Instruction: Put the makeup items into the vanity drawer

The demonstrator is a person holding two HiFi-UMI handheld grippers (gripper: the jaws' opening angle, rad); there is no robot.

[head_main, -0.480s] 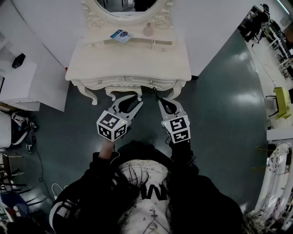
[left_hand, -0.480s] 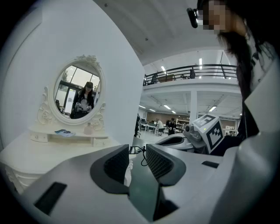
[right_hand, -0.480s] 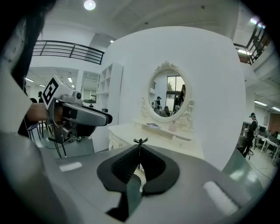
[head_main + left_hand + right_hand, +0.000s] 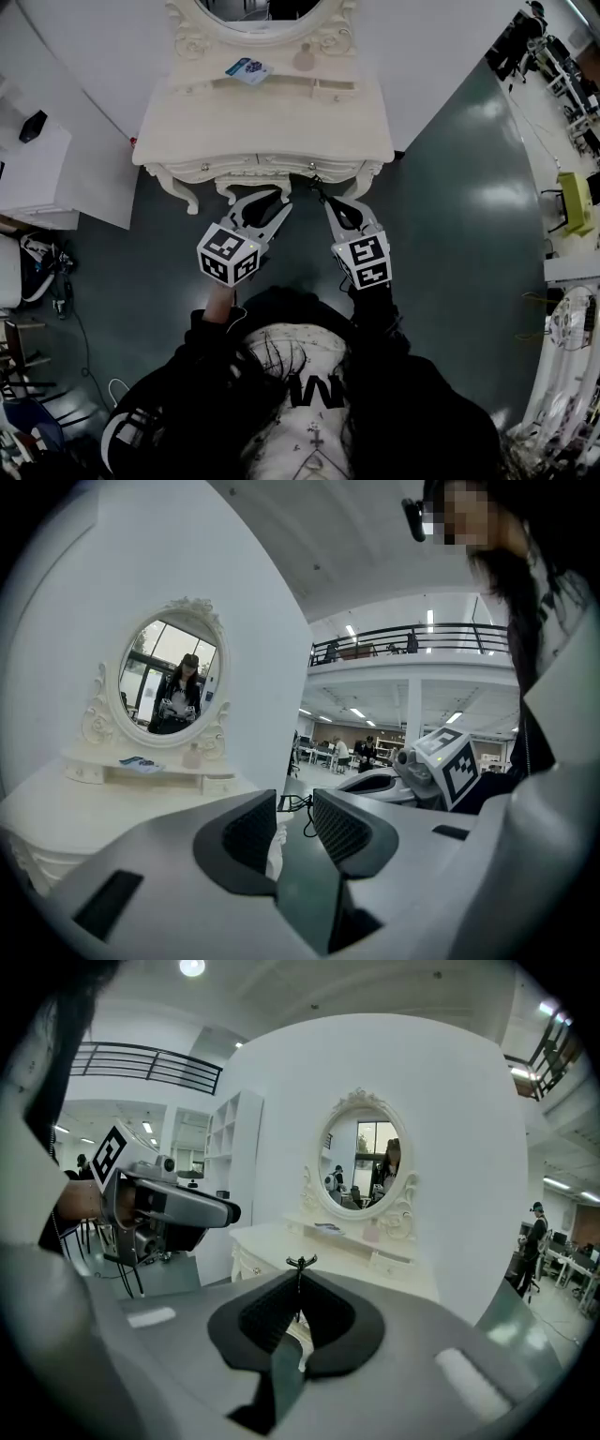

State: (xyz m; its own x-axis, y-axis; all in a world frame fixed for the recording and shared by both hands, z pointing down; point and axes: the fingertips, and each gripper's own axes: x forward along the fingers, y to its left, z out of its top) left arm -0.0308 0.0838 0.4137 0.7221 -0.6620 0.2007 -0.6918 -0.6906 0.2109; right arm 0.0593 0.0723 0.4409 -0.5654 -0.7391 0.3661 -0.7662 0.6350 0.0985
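Note:
The cream vanity (image 4: 262, 122) stands in front of me with its drawer (image 4: 255, 168) closed. On its upper shelf lie a blue-and-white packet (image 4: 247, 70) and a pink bottle (image 4: 304, 59); the right gripper view shows them too, packet (image 4: 328, 1228) and bottle (image 4: 371, 1232). My right gripper (image 4: 322, 194) is at the drawer front, shut on the small dark drawer handle (image 4: 300, 1263). My left gripper (image 4: 265, 200) hangs open just below the drawer front, left of the right one, with nothing between its pads (image 4: 253, 832).
An oval mirror (image 4: 267, 14) rises behind the shelf. White cabinets (image 4: 56, 169) stand to the left of the vanity, with cables on the floor below them. Curved vanity legs (image 4: 187, 197) flank the grippers. Dark green floor (image 4: 450, 234) spreads to the right.
Both grippers have edged slightly toward the vanity front. The right one stays closed at the drawer handle.

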